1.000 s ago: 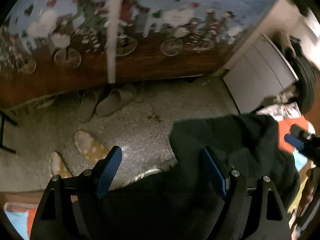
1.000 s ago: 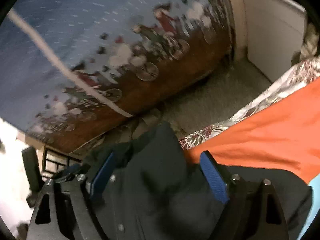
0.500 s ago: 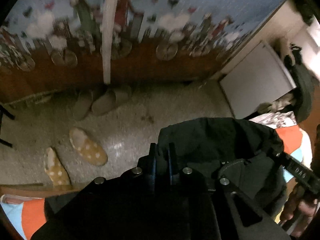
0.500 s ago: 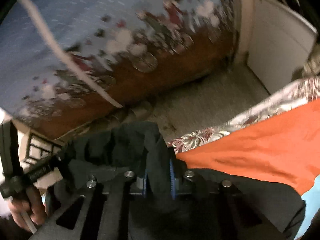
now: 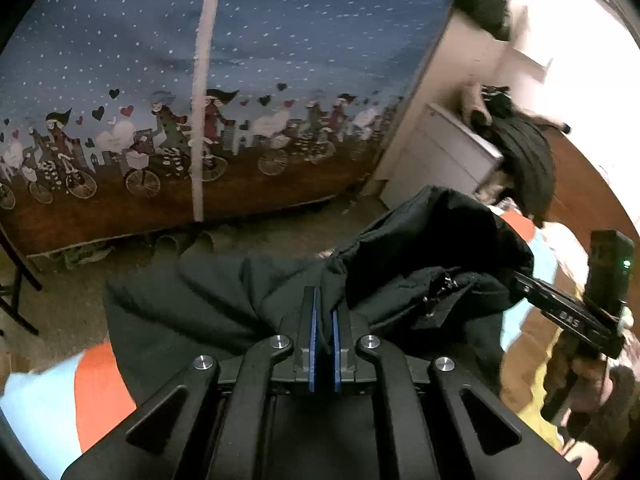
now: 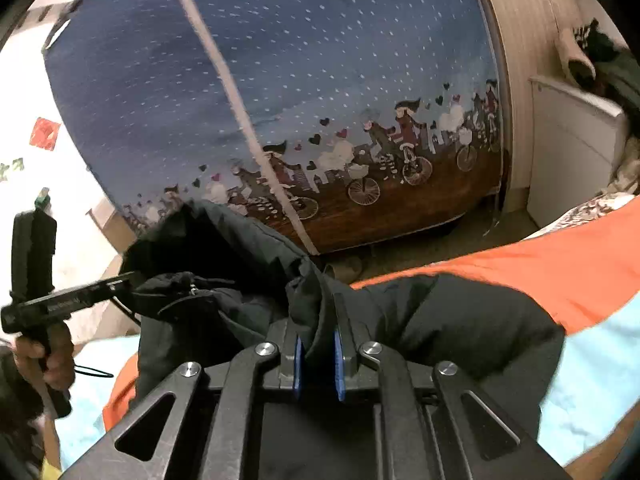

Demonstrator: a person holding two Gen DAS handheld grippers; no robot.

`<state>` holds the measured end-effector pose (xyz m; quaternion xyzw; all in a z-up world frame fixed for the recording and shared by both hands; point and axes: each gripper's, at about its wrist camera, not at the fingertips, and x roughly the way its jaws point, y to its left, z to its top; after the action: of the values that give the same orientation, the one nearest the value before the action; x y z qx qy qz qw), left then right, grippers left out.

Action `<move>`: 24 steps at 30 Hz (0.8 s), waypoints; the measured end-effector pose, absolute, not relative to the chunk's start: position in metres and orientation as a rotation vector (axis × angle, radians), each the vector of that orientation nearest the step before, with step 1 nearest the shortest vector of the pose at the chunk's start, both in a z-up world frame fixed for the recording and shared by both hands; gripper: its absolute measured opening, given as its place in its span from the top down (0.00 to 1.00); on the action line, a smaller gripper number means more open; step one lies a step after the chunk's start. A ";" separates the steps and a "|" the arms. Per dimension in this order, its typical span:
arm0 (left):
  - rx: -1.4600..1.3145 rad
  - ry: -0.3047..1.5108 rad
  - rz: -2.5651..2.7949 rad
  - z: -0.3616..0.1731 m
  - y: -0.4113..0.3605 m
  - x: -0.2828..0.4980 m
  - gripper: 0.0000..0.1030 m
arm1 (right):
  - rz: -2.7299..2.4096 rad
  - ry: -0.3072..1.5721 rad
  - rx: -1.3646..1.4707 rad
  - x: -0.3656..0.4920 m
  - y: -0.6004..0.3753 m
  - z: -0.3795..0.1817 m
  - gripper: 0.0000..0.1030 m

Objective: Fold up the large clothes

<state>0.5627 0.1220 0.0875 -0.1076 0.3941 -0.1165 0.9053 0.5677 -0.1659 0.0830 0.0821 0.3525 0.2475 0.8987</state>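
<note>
A large black padded jacket (image 5: 248, 300) hangs bunched between my two grippers, above an orange and light-blue bed cover (image 5: 96, 392). My left gripper (image 5: 323, 312) is shut on a fold of the jacket. My right gripper (image 6: 318, 320) is shut on another fold of the jacket (image 6: 440, 320). In the left wrist view the right gripper (image 5: 568, 312) shows at the right edge, pinching the jacket's far end. In the right wrist view the left gripper (image 6: 68, 300) shows at the left, holding the other end. A zipper (image 5: 444, 284) shows near the jacket's edge.
A blue curtain with a bicycle print (image 5: 224, 92) hangs ahead, with a white strip (image 5: 202, 92) down it. Slippers (image 5: 180, 242) lie on the floor below it. A white cabinet (image 5: 436, 160) stands at the right with dark clothes (image 5: 524, 160) piled on it.
Both grippers went from open to shut on the jacket, then lifted it. The cameras now point higher, showing more curtain and less floor.
</note>
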 end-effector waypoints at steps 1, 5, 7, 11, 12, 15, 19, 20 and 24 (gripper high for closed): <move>-0.211 0.814 -0.253 0.089 0.117 0.549 0.96 | 0.515 0.717 0.153 0.554 -0.169 0.085 0.89; -0.145 0.836 -0.275 0.077 0.105 0.510 0.97 | 0.513 0.717 0.120 0.517 -0.177 0.079 0.89; -0.114 0.852 -0.277 0.061 0.099 0.495 0.97 | 0.499 0.733 0.091 0.502 -0.177 0.066 0.89; -0.115 0.912 -0.264 0.016 0.095 0.479 0.97 | 0.466 0.782 0.039 0.482 -0.176 0.031 0.89; -0.120 0.927 -0.256 0.002 0.095 0.478 0.97 | 0.459 0.796 0.038 0.480 -0.176 0.022 0.89; -0.096 0.923 -0.238 -0.028 0.094 0.478 0.97 | 0.428 0.826 0.024 0.479 -0.171 -0.005 0.89; -0.074 0.898 -0.225 -0.032 0.091 0.483 0.97 | 0.389 0.823 0.067 0.479 -0.172 -0.006 0.86; -0.078 0.894 -0.229 -0.031 0.093 0.482 0.97 | 0.392 0.824 0.086 0.479 -0.174 0.001 0.85; -0.017 0.859 -0.256 -0.021 0.096 0.472 0.97 | 0.427 0.821 0.114 0.471 -0.186 0.026 0.82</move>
<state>0.4719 0.0962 -0.0211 -0.0083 0.4154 -0.1236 0.9011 0.4713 -0.1856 0.0259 0.0552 0.3956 0.2059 0.8933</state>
